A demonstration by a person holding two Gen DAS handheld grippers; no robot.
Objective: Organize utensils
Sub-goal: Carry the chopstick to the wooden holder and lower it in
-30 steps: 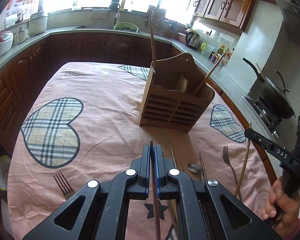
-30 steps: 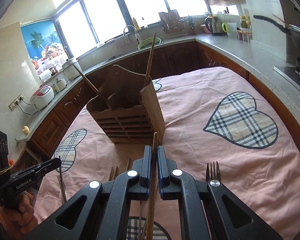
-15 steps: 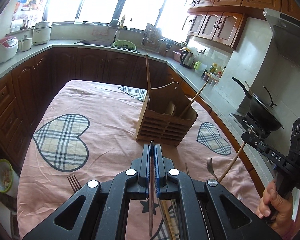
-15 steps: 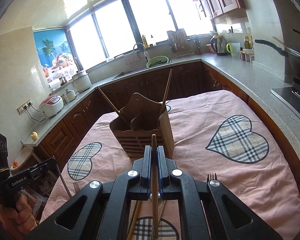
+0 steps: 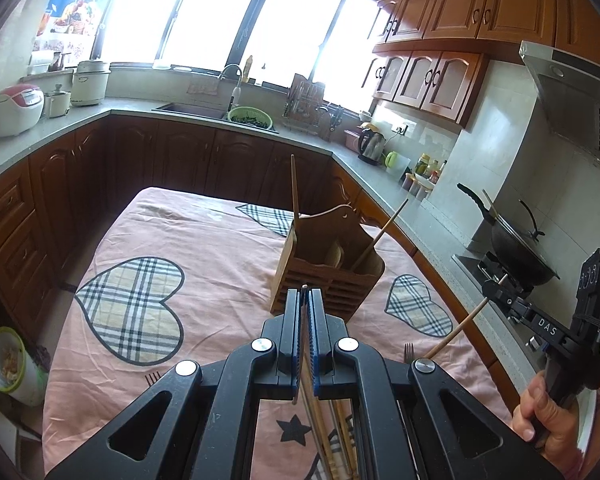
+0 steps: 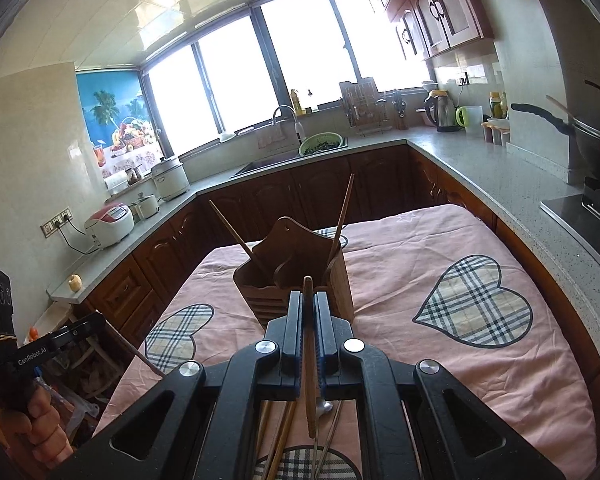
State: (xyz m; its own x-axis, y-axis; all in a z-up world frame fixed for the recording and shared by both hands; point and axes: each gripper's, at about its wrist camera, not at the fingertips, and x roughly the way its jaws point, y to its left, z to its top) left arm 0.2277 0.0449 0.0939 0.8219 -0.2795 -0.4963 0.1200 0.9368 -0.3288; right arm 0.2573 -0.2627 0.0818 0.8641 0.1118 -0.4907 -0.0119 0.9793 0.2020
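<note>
A wooden utensil holder (image 5: pixel 328 276) (image 6: pixel 296 280) stands mid-table with two chopsticks (image 5: pixel 294 188) sticking out of it. My left gripper (image 5: pixel 304 294) is shut on a thin dark chopstick (image 5: pixel 303 289), raised above the table in front of the holder. My right gripper (image 6: pixel 308 296) is shut on a lighter wooden chopstick (image 6: pixel 309 344), also held up before the holder. Each view shows the other gripper off to the side, the right gripper (image 5: pixel 496 289) and the left gripper (image 6: pixel 94 322), each with its stick slanting down.
On the pink cloth (image 5: pixel 204 240) under the grippers lie more chopsticks (image 6: pixel 278 432), a spoon (image 6: pixel 324 406) and two forks (image 5: pixel 409 350). A stove with a black wok (image 5: pixel 516 256) is at the right. Counters and dark cabinets (image 5: pixel 180 156) surround the table.
Both grippers have risen with their chopsticks, so the table and holder sit lower and smaller in both views. Both pairs of jaws stayed shut.
</note>
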